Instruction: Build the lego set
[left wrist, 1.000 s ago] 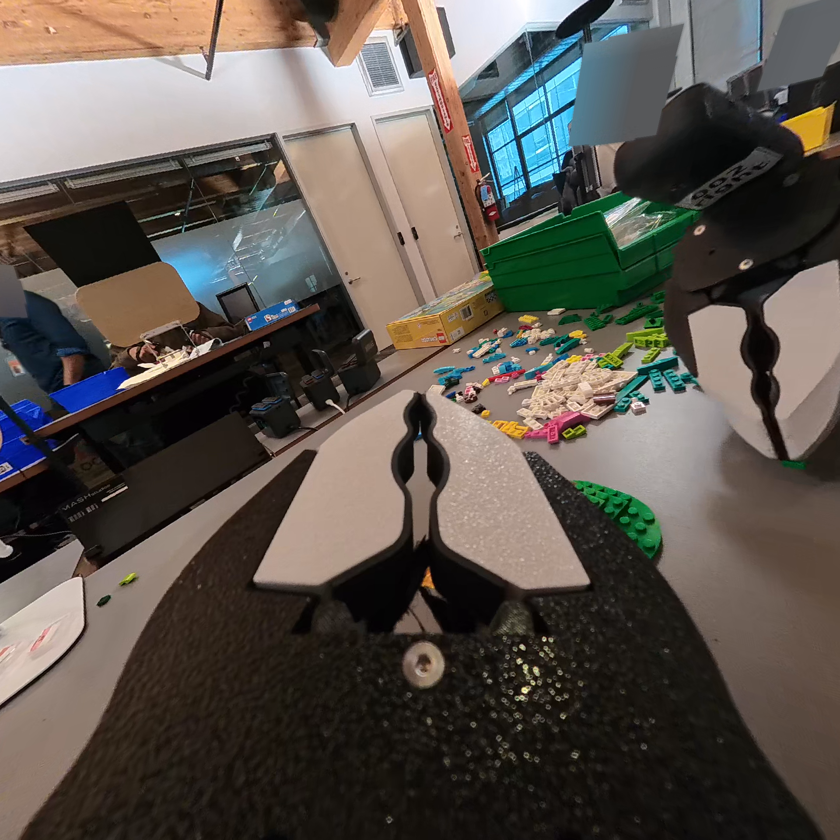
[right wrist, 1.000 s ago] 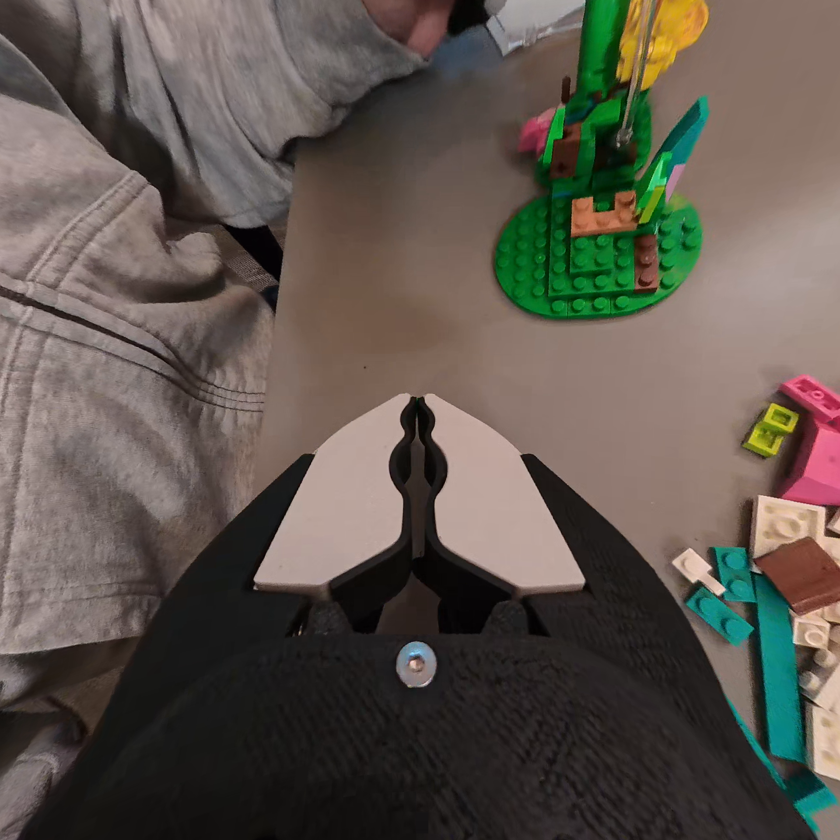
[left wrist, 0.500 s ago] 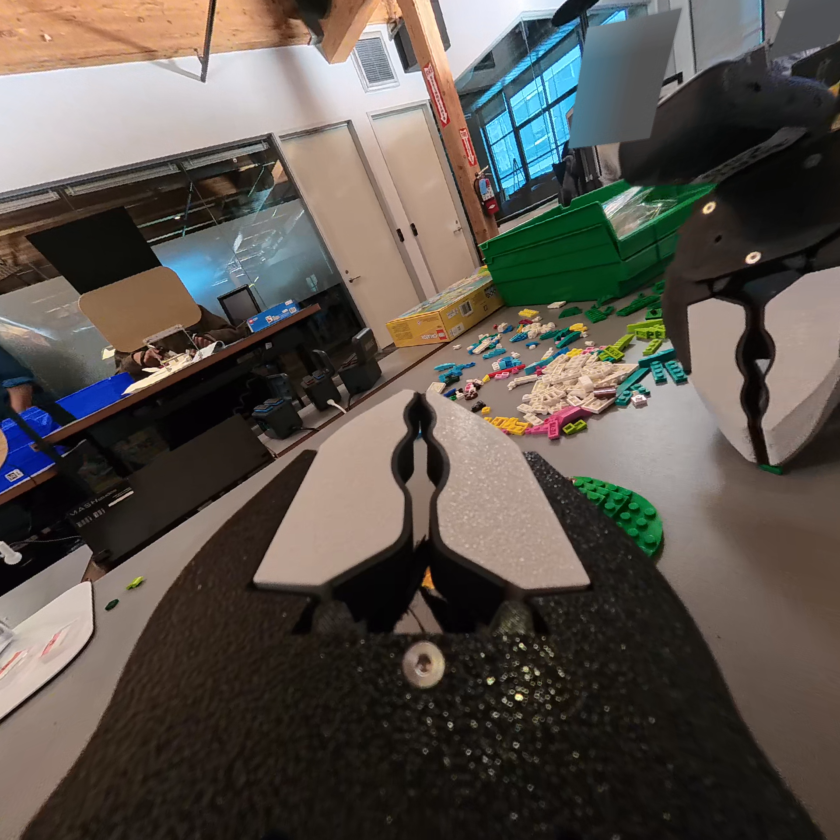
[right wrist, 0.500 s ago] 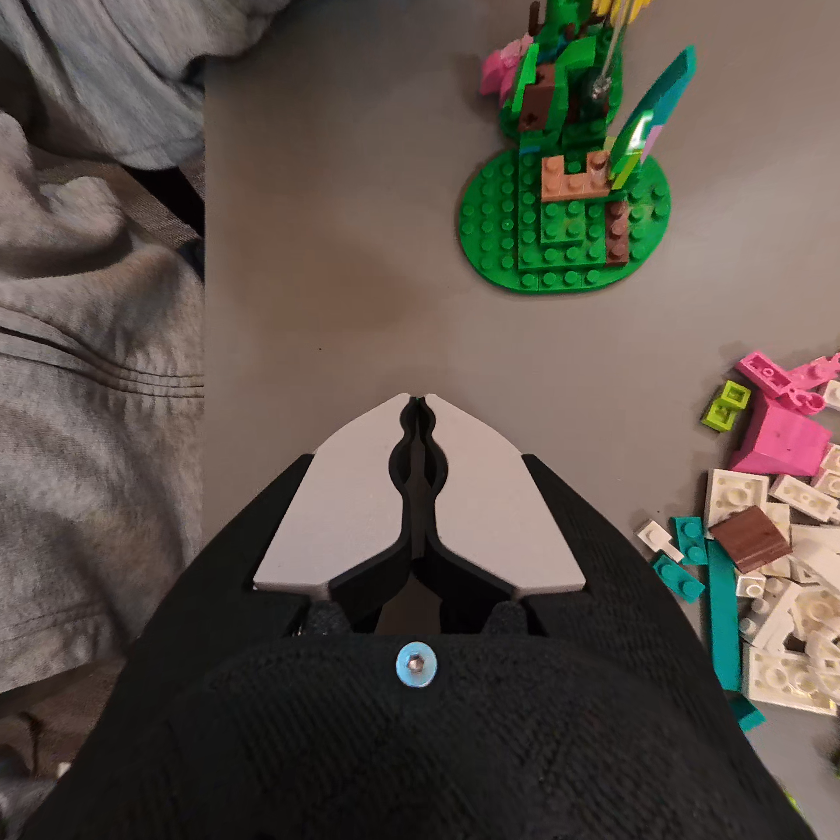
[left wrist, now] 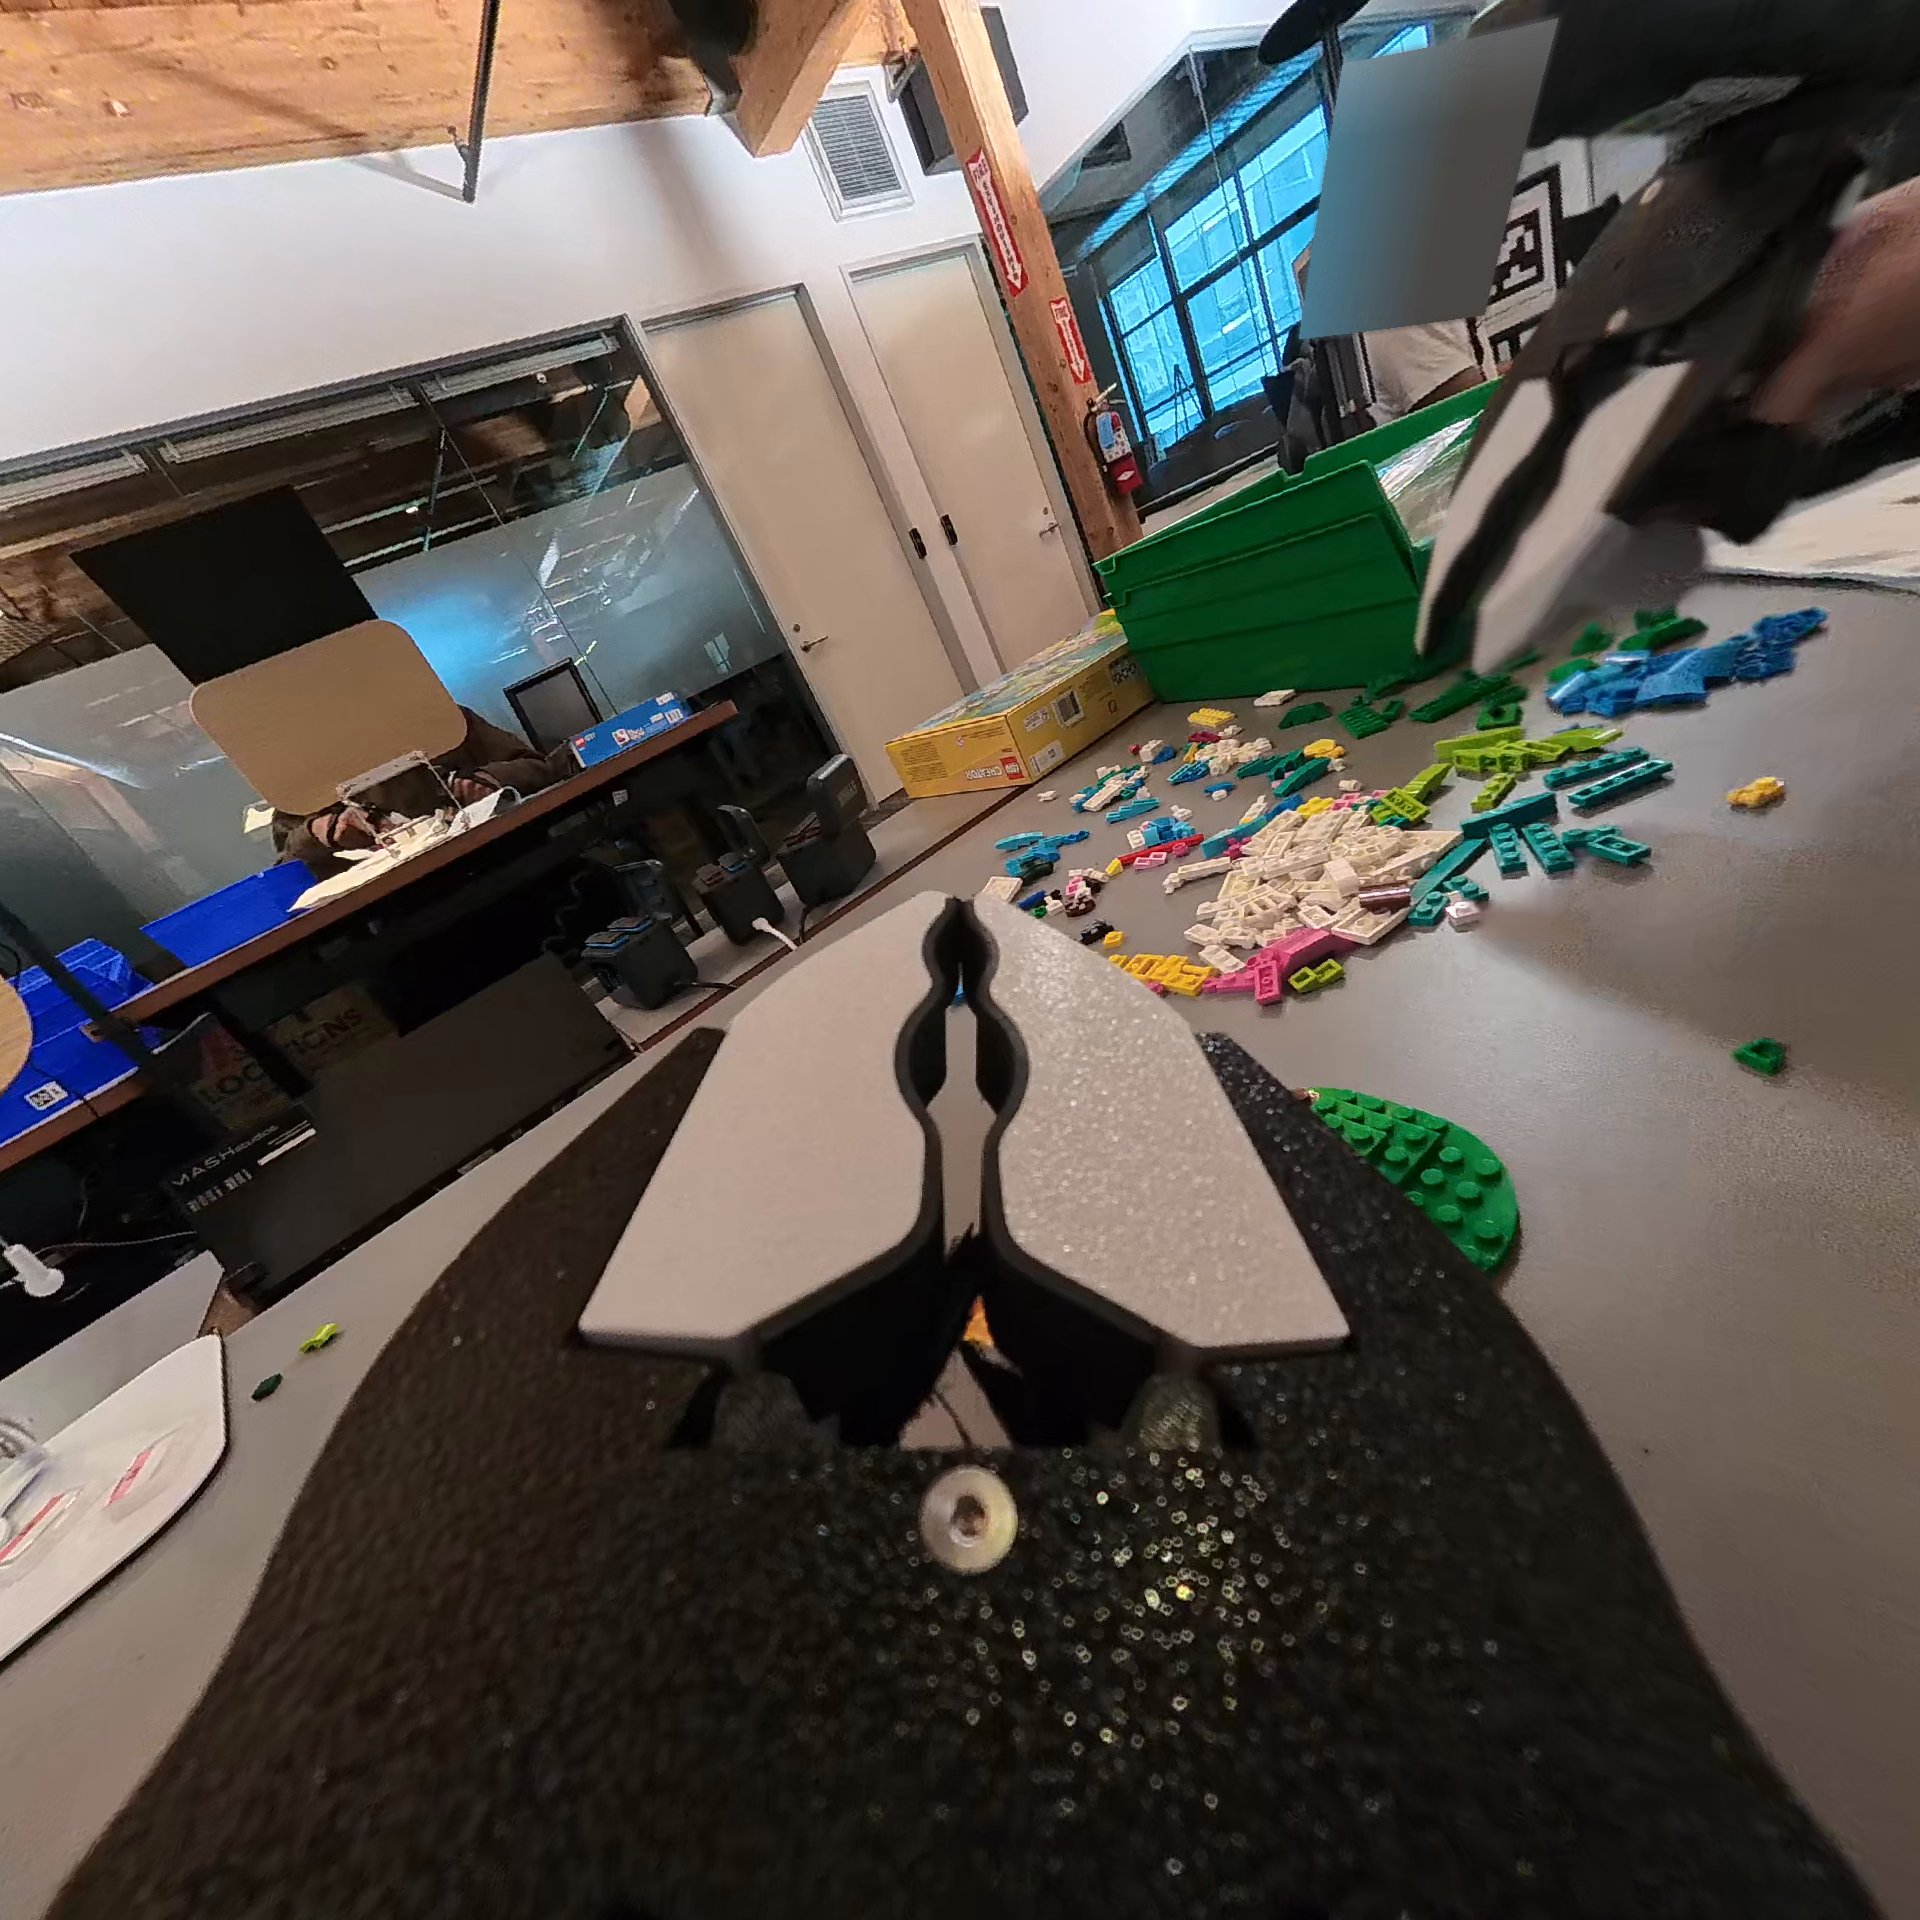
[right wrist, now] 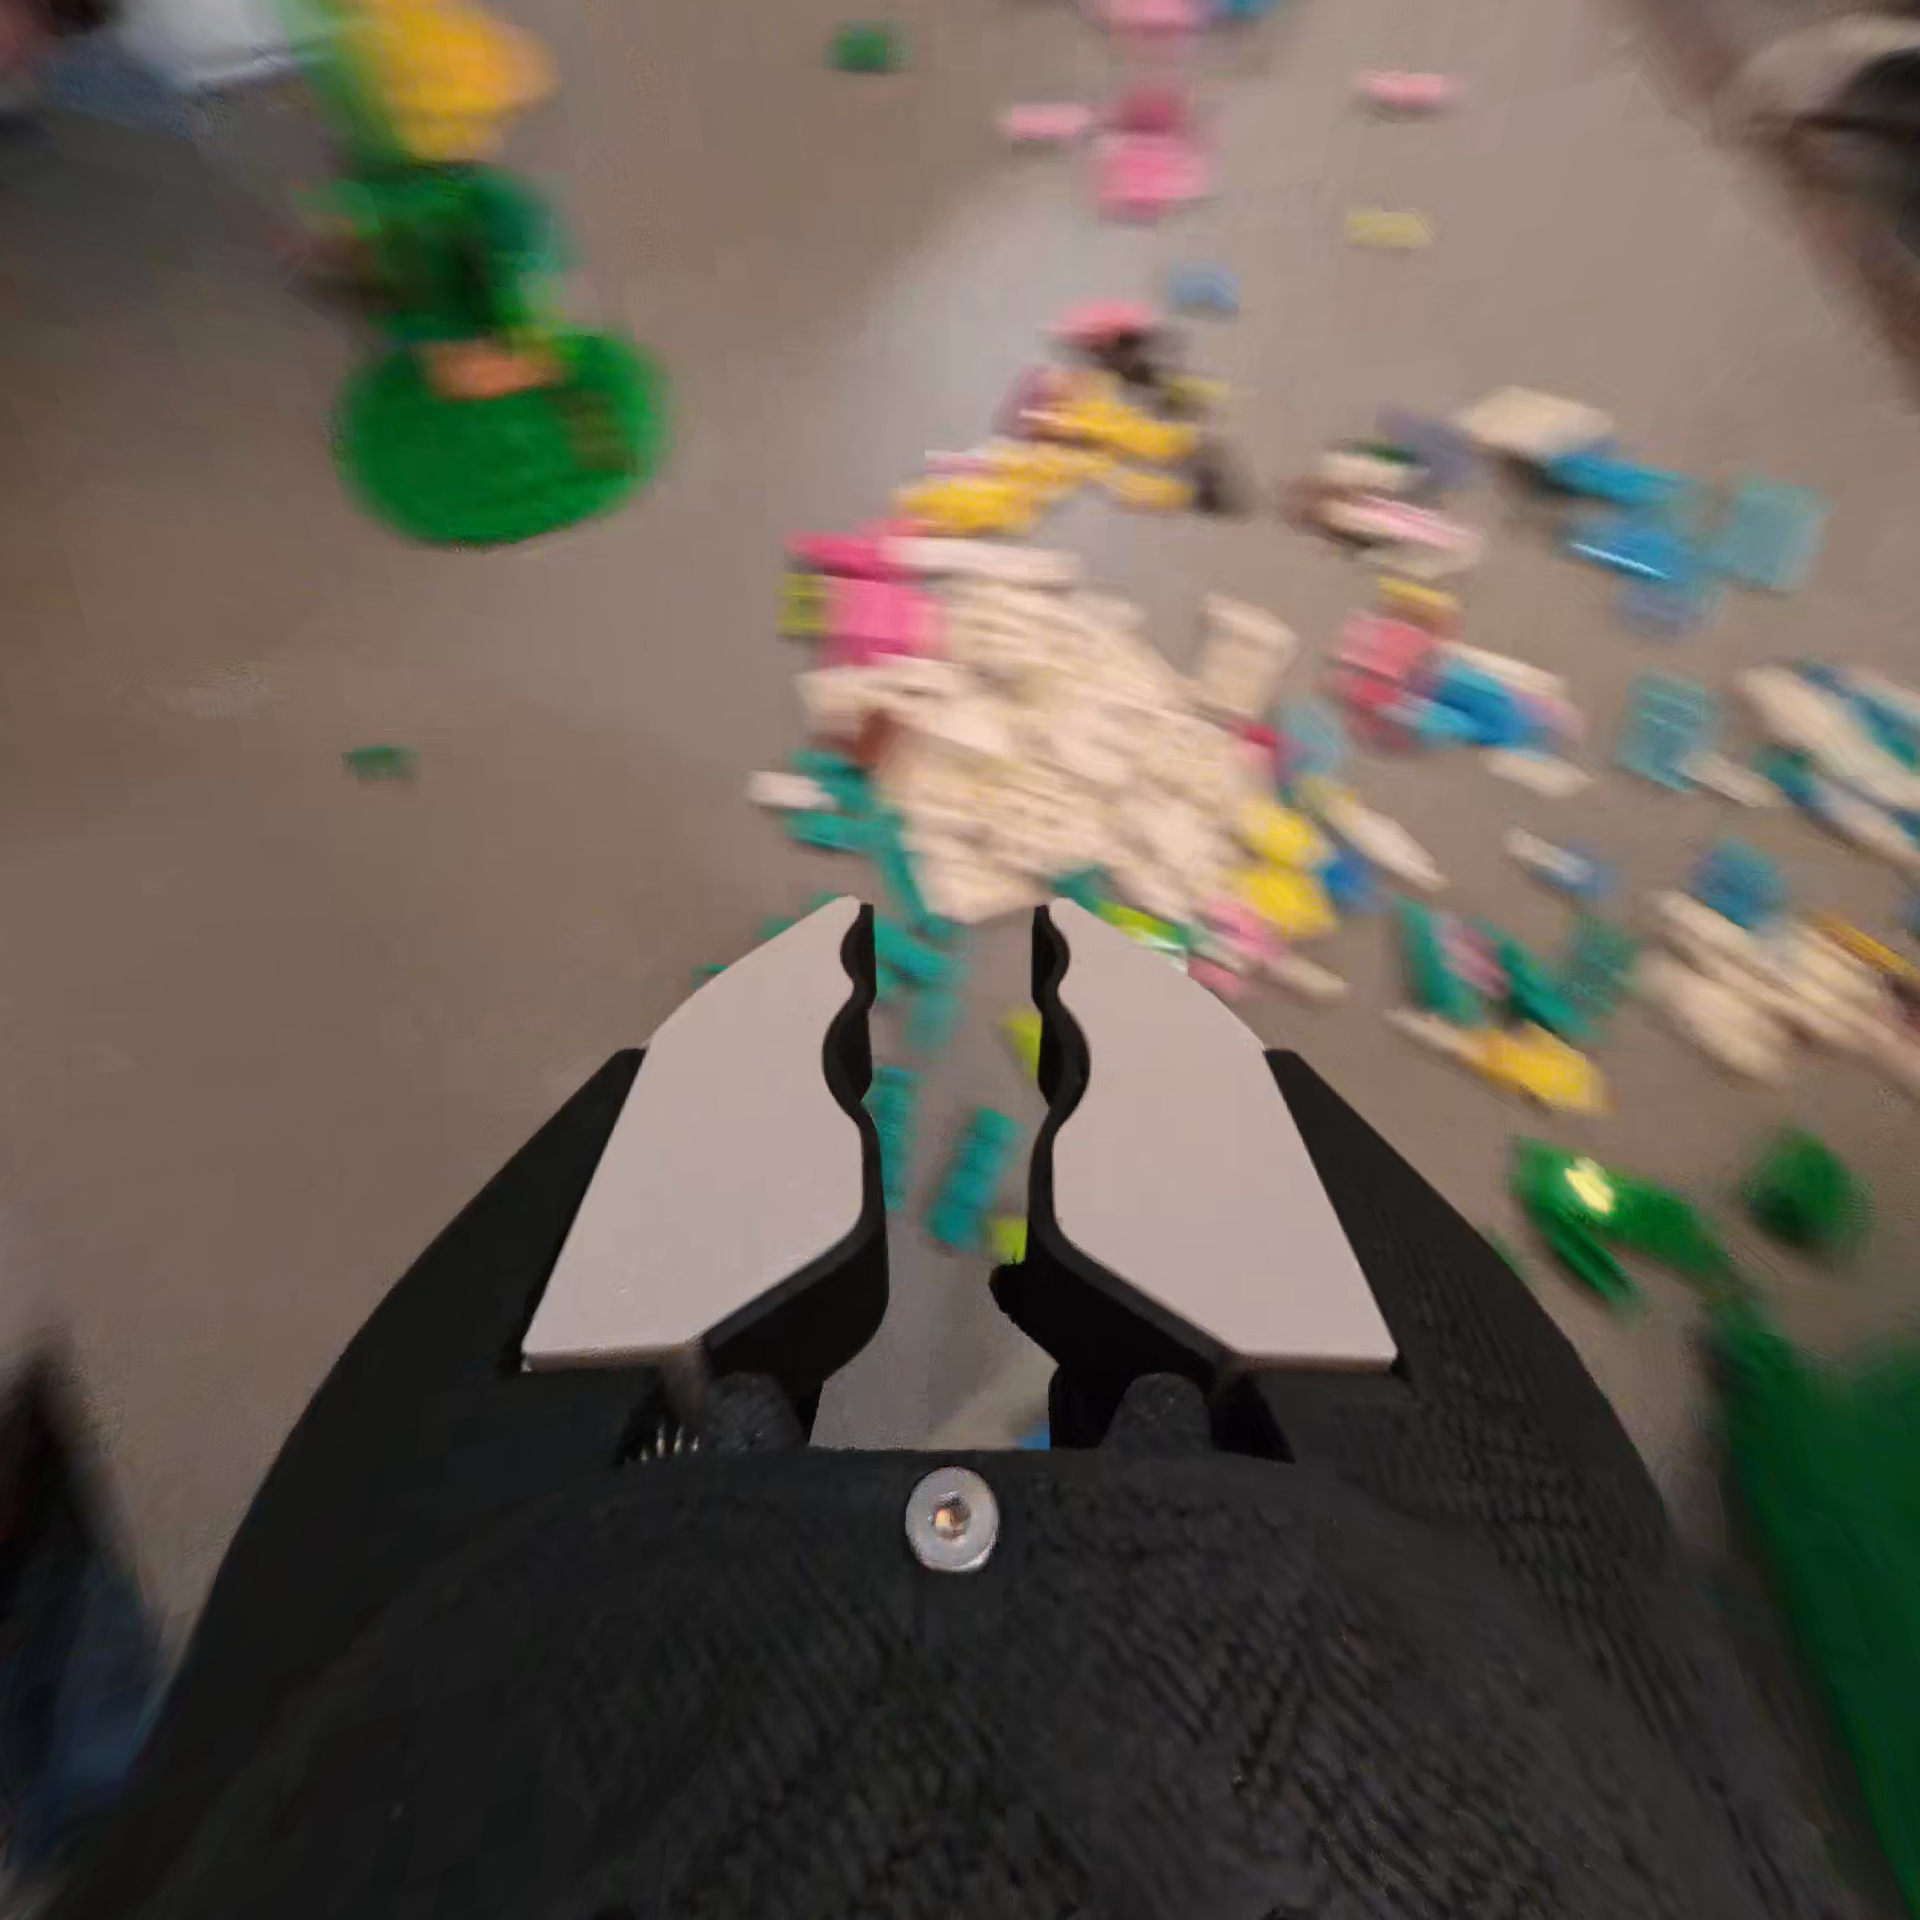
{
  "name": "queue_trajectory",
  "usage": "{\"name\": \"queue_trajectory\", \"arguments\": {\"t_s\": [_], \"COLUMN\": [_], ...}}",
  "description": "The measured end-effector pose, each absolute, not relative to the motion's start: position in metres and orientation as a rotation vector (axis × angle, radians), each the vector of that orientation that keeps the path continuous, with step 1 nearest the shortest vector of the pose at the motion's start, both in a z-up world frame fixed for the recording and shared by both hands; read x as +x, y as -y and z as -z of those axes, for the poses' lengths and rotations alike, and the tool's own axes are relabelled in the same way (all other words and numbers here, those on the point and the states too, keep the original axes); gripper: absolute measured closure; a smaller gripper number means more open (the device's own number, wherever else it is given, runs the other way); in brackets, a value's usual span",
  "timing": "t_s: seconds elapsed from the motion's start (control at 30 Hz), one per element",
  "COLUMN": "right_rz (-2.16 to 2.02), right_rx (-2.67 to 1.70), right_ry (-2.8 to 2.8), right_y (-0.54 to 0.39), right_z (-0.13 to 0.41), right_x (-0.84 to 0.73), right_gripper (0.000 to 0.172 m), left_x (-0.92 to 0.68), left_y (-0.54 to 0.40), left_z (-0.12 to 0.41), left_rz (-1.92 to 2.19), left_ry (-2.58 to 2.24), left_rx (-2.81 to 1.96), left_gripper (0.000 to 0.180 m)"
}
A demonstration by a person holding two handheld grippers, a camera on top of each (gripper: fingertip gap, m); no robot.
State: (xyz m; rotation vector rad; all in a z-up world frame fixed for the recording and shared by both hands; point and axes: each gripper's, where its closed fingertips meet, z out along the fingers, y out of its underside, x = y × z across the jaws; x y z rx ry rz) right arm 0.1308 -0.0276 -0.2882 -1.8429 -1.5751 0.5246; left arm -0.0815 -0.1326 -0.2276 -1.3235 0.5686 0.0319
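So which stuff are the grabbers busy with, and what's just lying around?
At the grabbers:
- right gripper, open above the loose bricks
- left gripper, shut, beside the round green plate

Lying around:
- yellow box
- green bin
- small green brick

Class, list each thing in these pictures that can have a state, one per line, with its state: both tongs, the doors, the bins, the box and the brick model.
Left tongs: shut, nothing seen between them.
Right tongs: open, empty, above loose bricks.
Double doors: closed.
Green bins: stacked, top one open.
Yellow box: lying flat, closed.
Green brick model: upright, partly built.
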Motion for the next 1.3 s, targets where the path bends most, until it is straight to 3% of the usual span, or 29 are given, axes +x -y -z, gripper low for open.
{"name": "queue_trajectory", "arguments": {"t_s": [0.03, 0.17, 0.33, 0.73, 1.3], "right_rz": [-0.388, -0.113, -0.287, -0.084, -0.184], "right_rx": [-1.889, -2.03, -2.223, -2.363, -2.286], "right_ry": [1.406, 1.026, 0.904, 0.836, 0.947], "right_y": [-0.006, -0.073, -0.079, -0.088, -0.09], "right_z": [0.281, 0.285, 0.32, 0.345, 0.345], "right_x": [0.154, 0.239, 0.259, 0.28, 0.264], "right_gripper": [0.144, 0.147, 0.153, 0.17, 0.169], "left_x": [-0.081, -0.081, -0.083, -0.082, -0.079], "left_y": [0.133, 0.132, 0.132, 0.133, 0.134], "left_z": [0.227, 0.228, 0.227, 0.227, 0.228], "left_rz": [-0.033, -0.038, -0.049, -0.053, -0.052], "left_ry": [-0.569, -0.569, -0.559, -0.568, -0.585], "left_rx": [-1.322, -1.324, -1.323, -1.32, -1.32], "left_gripper": [0.18, 0.18, 0.18, 0.18, 0.18]}}
